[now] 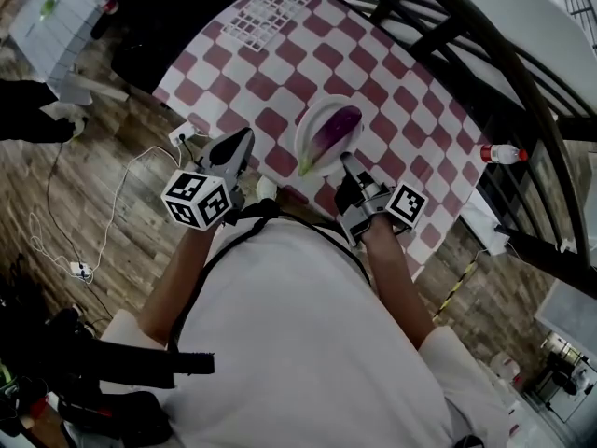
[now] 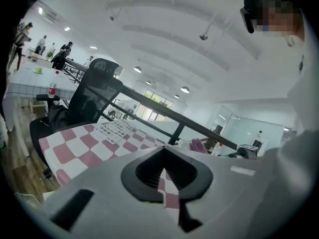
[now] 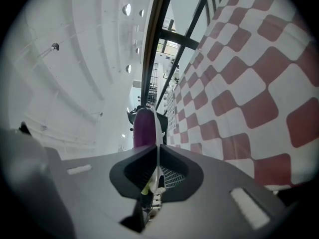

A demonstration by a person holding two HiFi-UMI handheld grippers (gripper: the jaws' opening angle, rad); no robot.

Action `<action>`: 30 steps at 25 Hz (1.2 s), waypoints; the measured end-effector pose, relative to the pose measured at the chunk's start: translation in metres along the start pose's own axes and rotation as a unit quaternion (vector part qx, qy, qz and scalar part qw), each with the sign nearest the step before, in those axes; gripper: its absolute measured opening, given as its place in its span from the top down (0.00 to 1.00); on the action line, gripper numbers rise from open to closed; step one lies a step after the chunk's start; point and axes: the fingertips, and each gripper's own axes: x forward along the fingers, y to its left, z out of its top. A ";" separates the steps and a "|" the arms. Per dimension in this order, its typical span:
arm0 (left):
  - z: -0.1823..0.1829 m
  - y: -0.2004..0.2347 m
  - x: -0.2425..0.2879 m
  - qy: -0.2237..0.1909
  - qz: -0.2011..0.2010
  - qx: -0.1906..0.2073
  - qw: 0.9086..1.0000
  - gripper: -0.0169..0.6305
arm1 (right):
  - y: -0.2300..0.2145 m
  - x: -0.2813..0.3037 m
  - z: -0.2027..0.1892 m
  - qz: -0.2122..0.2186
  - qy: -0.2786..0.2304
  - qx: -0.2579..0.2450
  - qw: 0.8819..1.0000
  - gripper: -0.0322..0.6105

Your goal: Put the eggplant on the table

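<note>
1. Eggplant [image 1: 334, 127]: one, purple, lying on the single white plate [image 1: 311, 124] on the red-checked table [image 1: 280, 73].
2. My right gripper [image 1: 347, 163] is clamped on that plate's near rim.
3. My left gripper [image 1: 244, 140] is closed on nothing, near the table's edge.
4. Two marker cubes [image 1: 198, 200] bear black-and-white squares.
5. One red-capped bottle [image 1: 502, 154] lies at the table's right edge.

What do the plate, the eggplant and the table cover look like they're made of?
The plate: smooth white, thin rim, likely plastic or ceramic. The eggplant: glossy purple skin, green stem; real or plastic, can't tell. The table cover: red-and-white checks, matte, probably cloth or vinyl.
</note>
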 end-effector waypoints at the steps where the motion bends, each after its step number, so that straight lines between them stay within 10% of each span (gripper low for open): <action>1: 0.004 0.008 0.002 0.001 -0.001 -0.001 1.000 0.97 | 0.003 0.010 0.001 0.001 0.001 -0.001 1.000 0.91; 19: 0.045 0.139 0.016 0.012 0.020 -0.023 0.999 0.97 | 0.029 0.156 0.000 -0.001 0.039 -0.020 0.999 0.91; 30: 0.023 0.184 0.007 -0.014 0.094 -0.044 0.995 0.97 | 0.007 0.213 -0.036 -0.003 0.146 -0.035 0.989 0.91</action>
